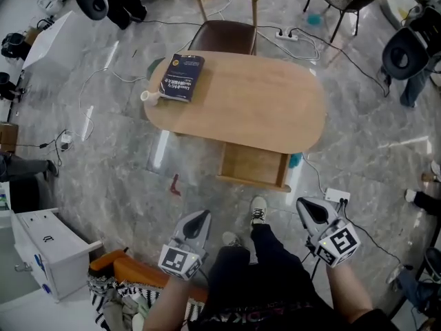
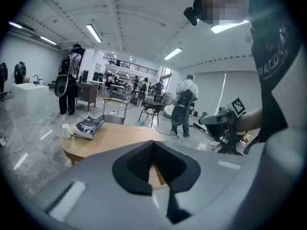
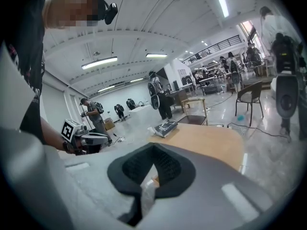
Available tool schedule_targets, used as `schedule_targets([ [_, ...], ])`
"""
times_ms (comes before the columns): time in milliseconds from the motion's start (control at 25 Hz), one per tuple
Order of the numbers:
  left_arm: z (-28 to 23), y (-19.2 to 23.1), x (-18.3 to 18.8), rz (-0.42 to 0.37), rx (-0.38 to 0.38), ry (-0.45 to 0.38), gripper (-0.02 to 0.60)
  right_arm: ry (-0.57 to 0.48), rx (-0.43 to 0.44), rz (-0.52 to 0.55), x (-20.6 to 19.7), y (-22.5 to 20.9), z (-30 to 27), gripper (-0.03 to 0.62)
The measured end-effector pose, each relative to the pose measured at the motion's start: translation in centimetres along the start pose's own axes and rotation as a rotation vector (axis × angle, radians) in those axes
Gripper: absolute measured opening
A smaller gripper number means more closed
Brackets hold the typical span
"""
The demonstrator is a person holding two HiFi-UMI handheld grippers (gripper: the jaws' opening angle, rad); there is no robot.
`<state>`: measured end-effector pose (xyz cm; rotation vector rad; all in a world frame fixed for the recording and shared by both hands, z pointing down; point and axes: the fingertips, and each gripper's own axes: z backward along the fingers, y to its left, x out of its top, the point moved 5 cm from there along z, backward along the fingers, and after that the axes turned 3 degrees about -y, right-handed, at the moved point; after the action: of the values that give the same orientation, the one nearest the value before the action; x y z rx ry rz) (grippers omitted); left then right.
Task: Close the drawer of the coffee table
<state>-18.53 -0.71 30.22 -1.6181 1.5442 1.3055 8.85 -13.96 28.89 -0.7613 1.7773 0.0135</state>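
Wooden drawer (image 1: 252,165) partly under tabletop (image 1: 265,95)

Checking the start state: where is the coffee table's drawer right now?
In the head view the drawer stands pulled out from the near edge of the coffee table, just beyond the person's shoe.

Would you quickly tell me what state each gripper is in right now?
Left gripper: closed, holding nothing.
Right gripper: closed, holding nothing.
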Motion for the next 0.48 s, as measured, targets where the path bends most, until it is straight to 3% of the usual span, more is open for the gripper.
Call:
schedule_targets([
  [240,-2.2,2.4,-1.2,-0.026,-0.064,0.045,-0.002,0.001,-0.052,-0.021,-1.5,0.1,-1.2,-0.002],
  [480,-1.5,4.4,-3.0,-0.043,-0.159,0.073,-0.002,-0.022,-0.178,-0.027,-4.1,2.6,-0.6,-0.002],
])
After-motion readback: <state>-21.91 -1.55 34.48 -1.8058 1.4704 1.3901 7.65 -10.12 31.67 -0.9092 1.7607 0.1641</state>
